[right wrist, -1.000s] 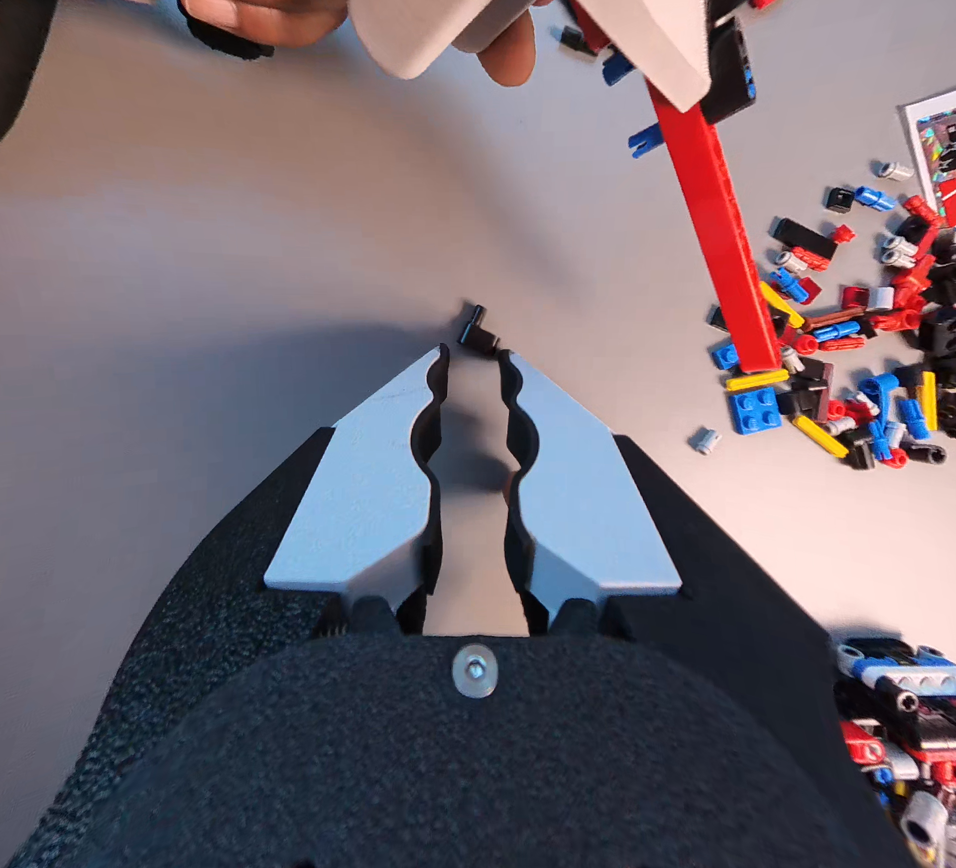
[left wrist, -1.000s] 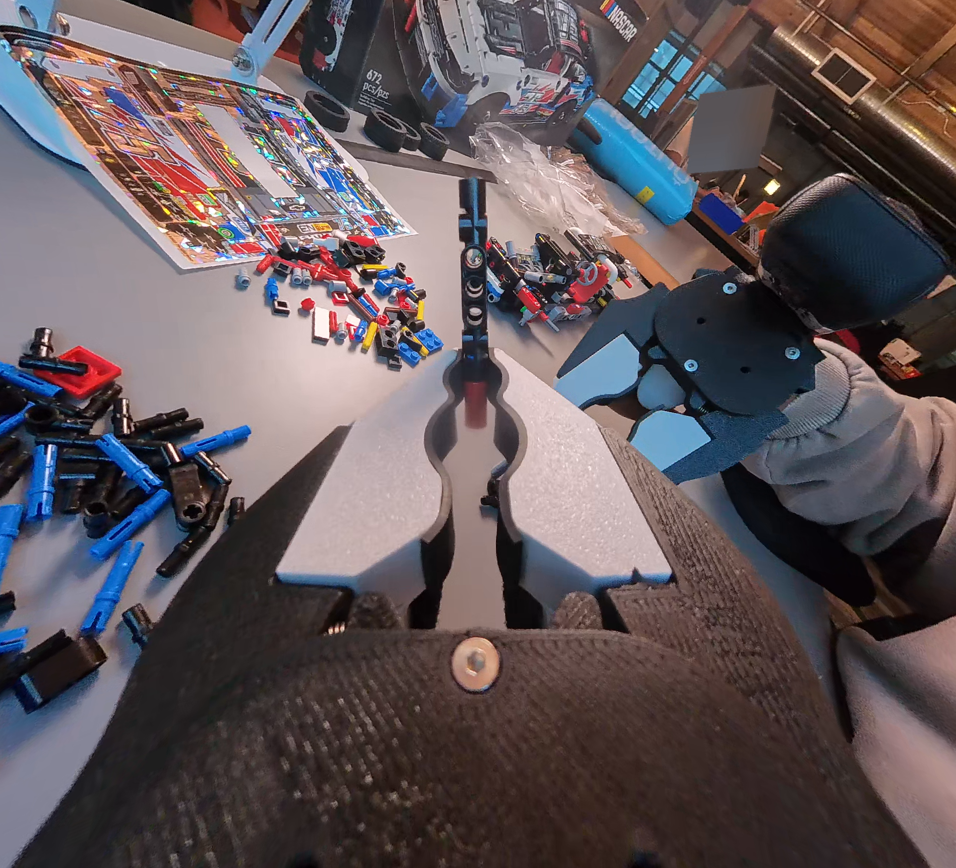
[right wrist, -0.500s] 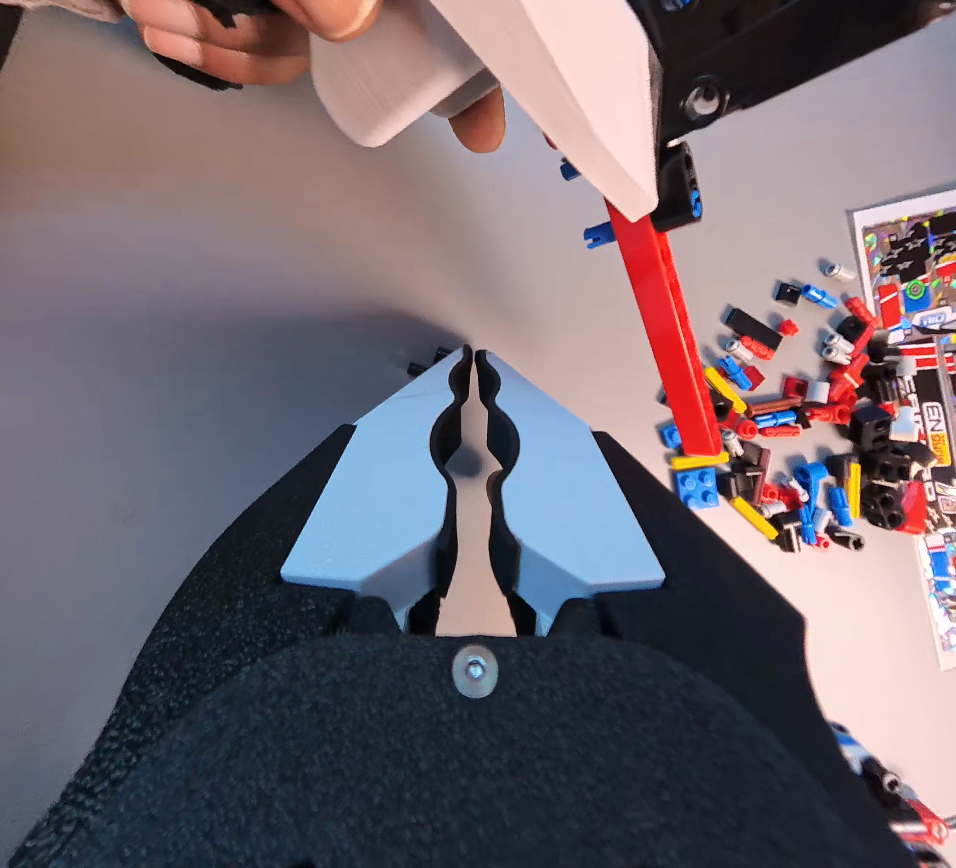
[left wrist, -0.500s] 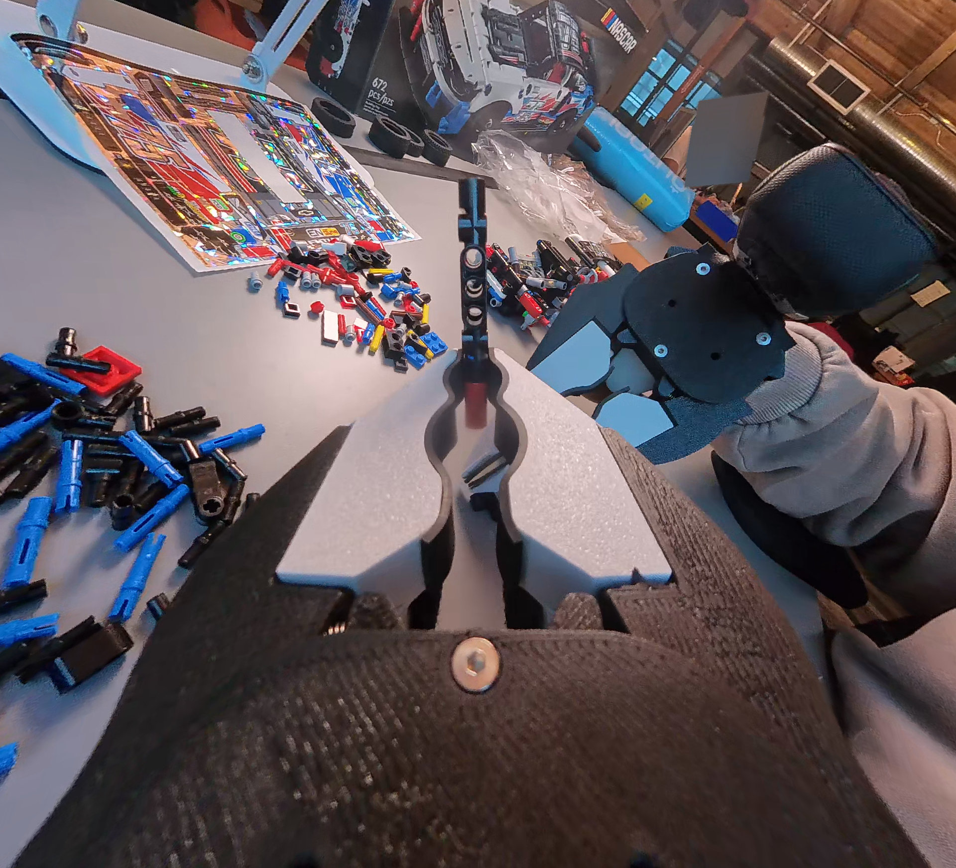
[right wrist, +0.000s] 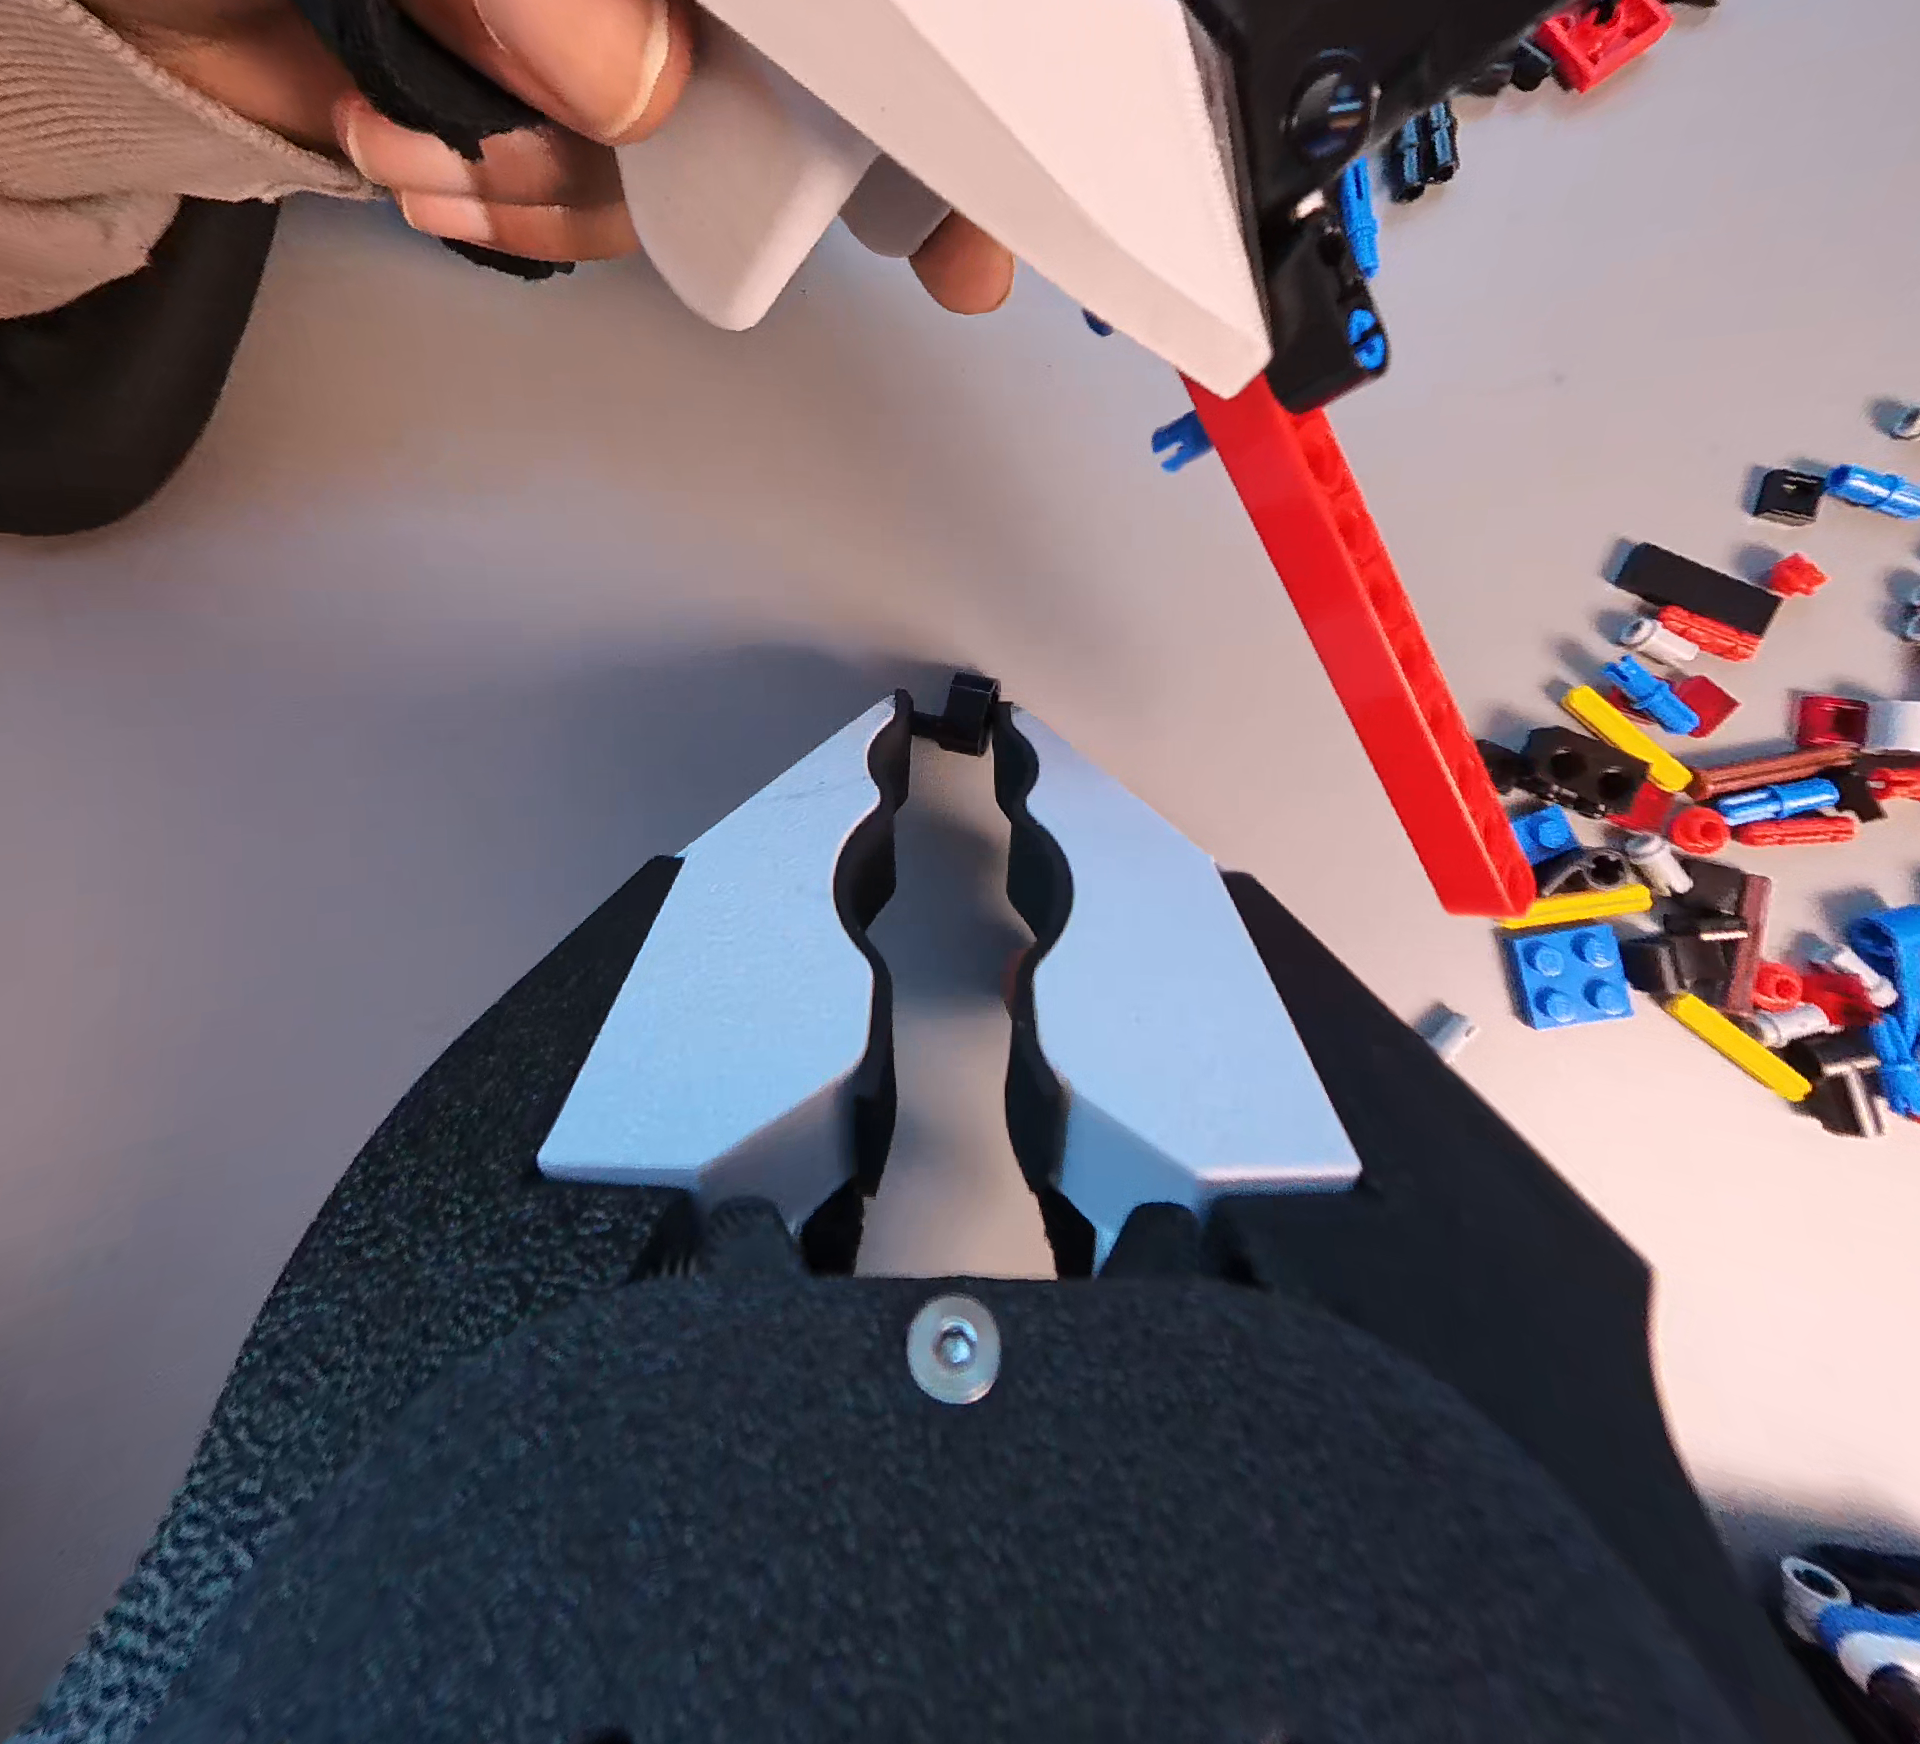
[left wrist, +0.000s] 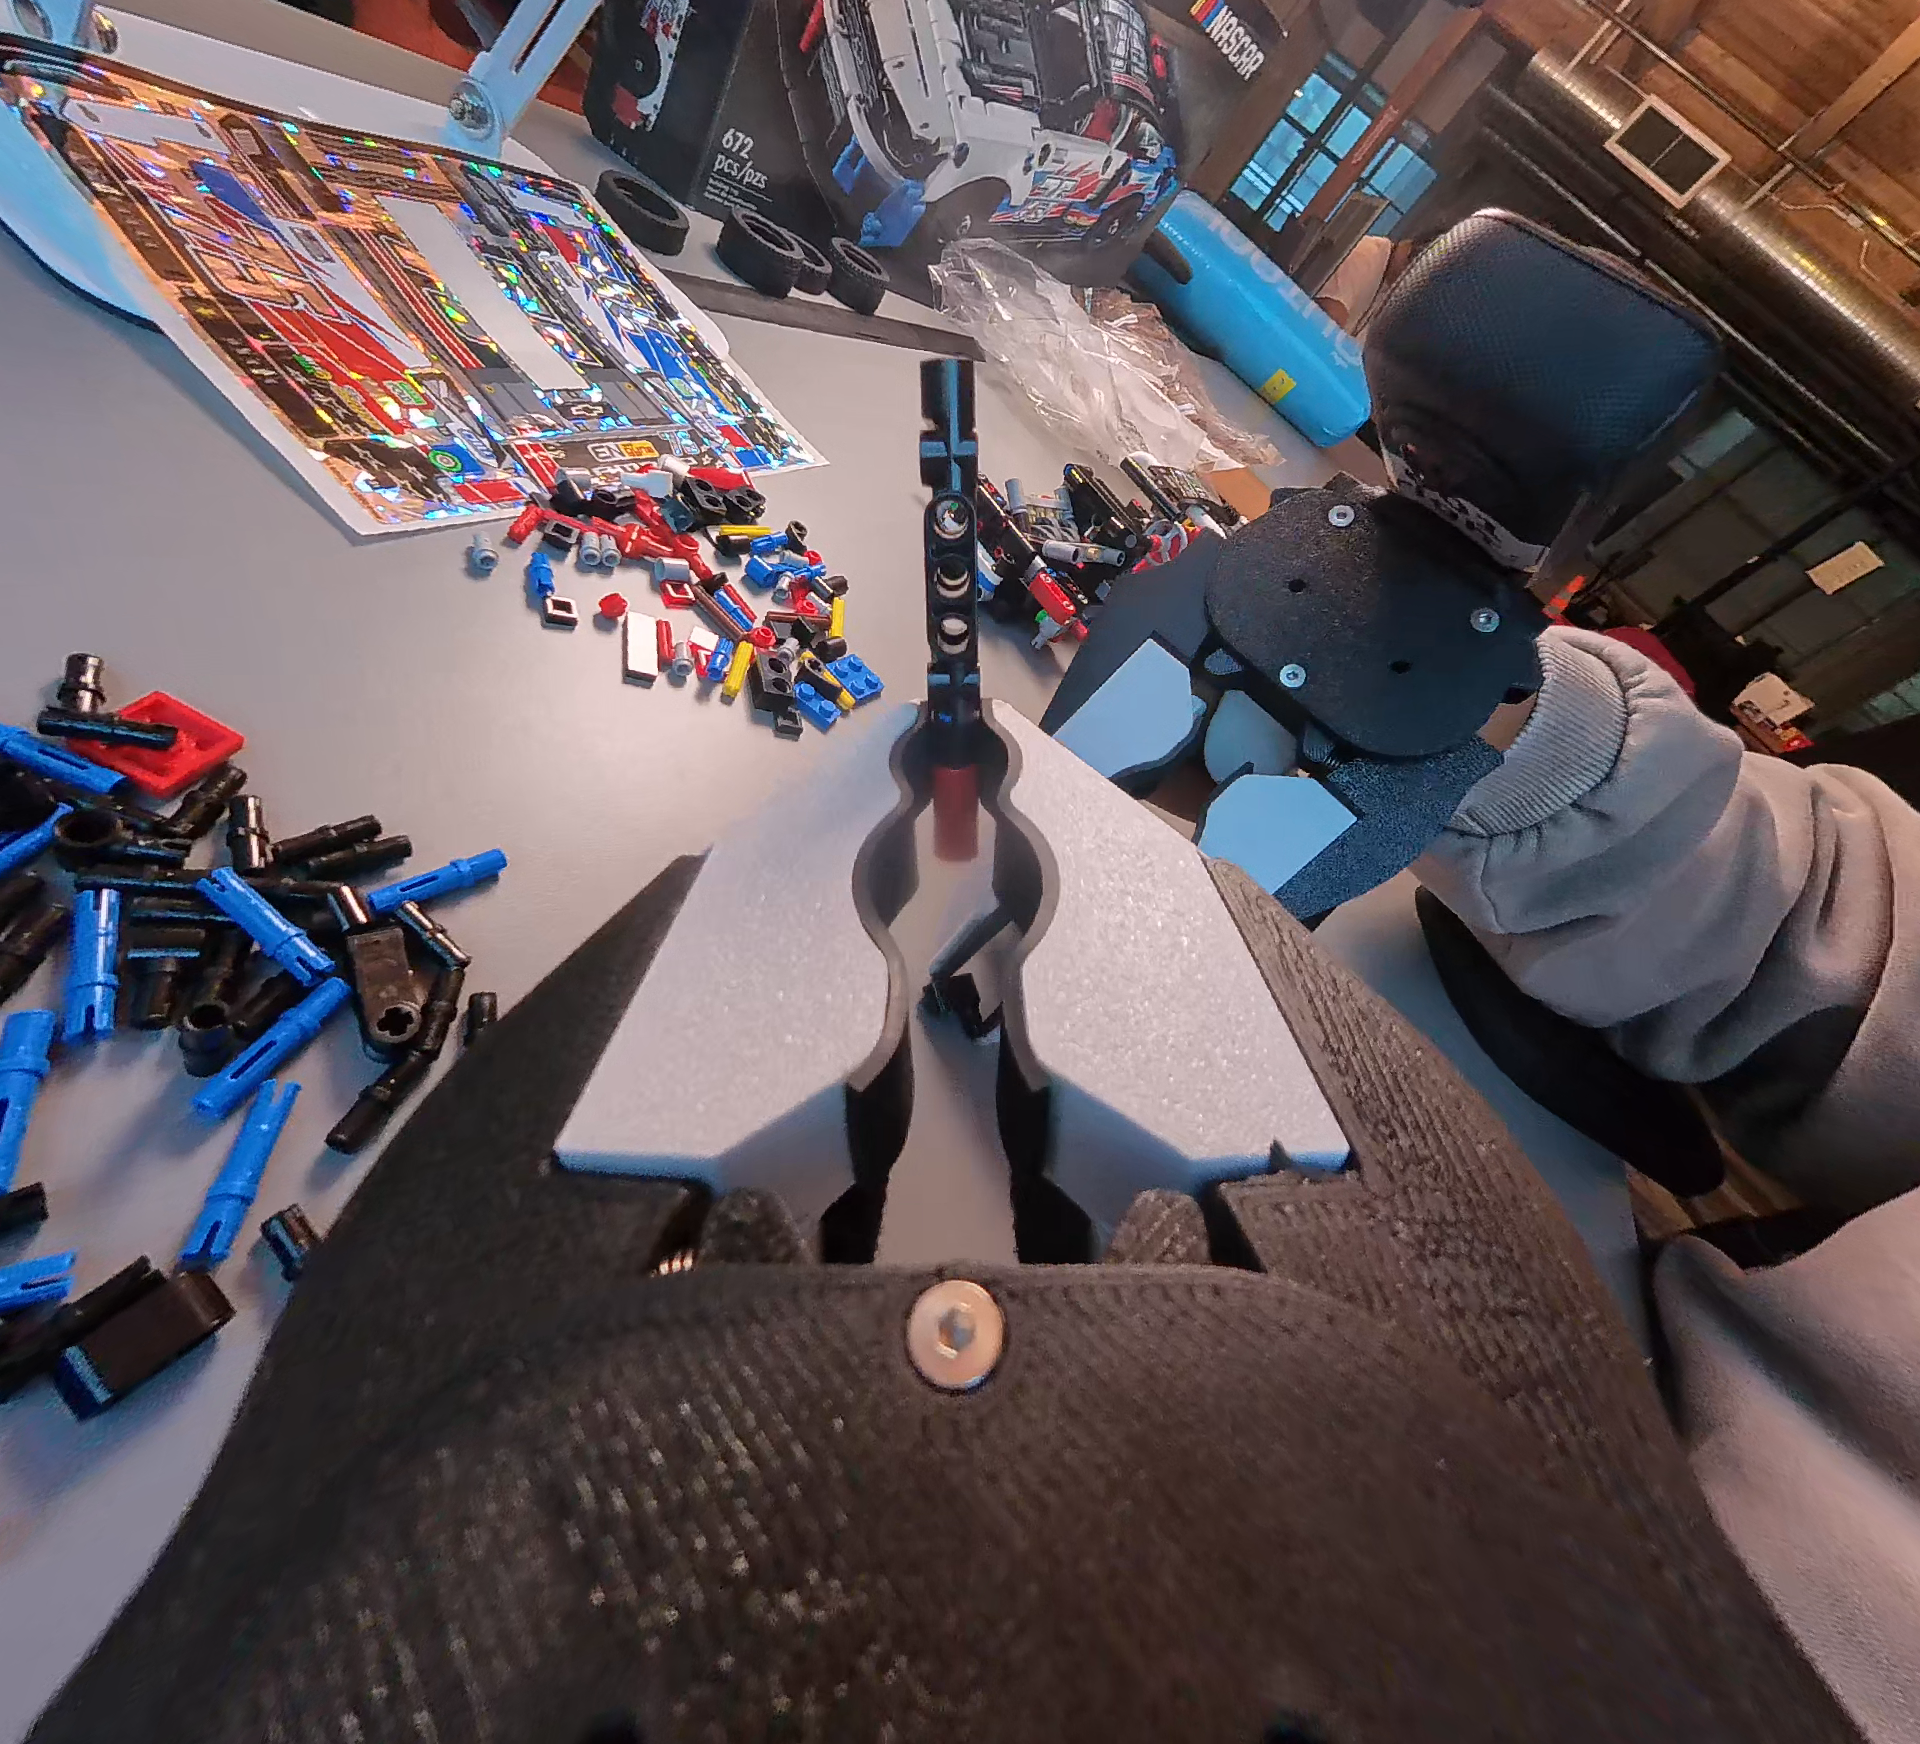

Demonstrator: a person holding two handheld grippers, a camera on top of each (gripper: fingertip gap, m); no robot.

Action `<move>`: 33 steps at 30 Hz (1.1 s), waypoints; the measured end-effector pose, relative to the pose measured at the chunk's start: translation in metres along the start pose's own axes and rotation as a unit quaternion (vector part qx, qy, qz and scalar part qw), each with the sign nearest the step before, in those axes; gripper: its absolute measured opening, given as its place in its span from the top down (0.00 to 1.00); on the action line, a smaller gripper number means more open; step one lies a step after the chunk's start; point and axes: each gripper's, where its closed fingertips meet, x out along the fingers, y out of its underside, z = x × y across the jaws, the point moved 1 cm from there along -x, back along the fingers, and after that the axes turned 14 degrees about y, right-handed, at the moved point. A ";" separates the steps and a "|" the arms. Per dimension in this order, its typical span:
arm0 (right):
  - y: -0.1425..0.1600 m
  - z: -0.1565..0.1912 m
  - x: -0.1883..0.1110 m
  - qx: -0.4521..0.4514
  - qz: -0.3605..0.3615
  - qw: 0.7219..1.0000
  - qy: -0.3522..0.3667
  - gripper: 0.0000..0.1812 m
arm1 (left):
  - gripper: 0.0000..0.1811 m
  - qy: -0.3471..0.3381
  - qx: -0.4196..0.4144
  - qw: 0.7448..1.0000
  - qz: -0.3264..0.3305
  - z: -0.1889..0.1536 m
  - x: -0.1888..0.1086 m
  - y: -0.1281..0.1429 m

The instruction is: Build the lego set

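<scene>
Early in the build: left gripper clamps the red-and-black beam assembly upright, right gripper pinches a small black connector just above the table; most loose pieces are unused

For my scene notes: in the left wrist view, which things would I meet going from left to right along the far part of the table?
Sticker sheet → loose black tyres → set box → crumpled clear bag → blue cylinder.
</scene>
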 end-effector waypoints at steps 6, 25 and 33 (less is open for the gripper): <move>0.002 0.002 -0.002 0.010 0.008 1.000 -0.019 0.93 | 0.97 0.004 -0.001 1.000 0.006 -0.001 0.002 0.002; 0.005 0.001 -0.007 -0.060 -0.010 0.997 0.045 0.97 | 0.97 0.003 -0.017 1.000 0.018 0.000 0.002 0.008; -0.021 -0.051 -0.111 0.014 -0.264 0.946 0.185 0.97 | 0.97 0.070 -0.050 0.993 0.079 -0.029 0.032 0.036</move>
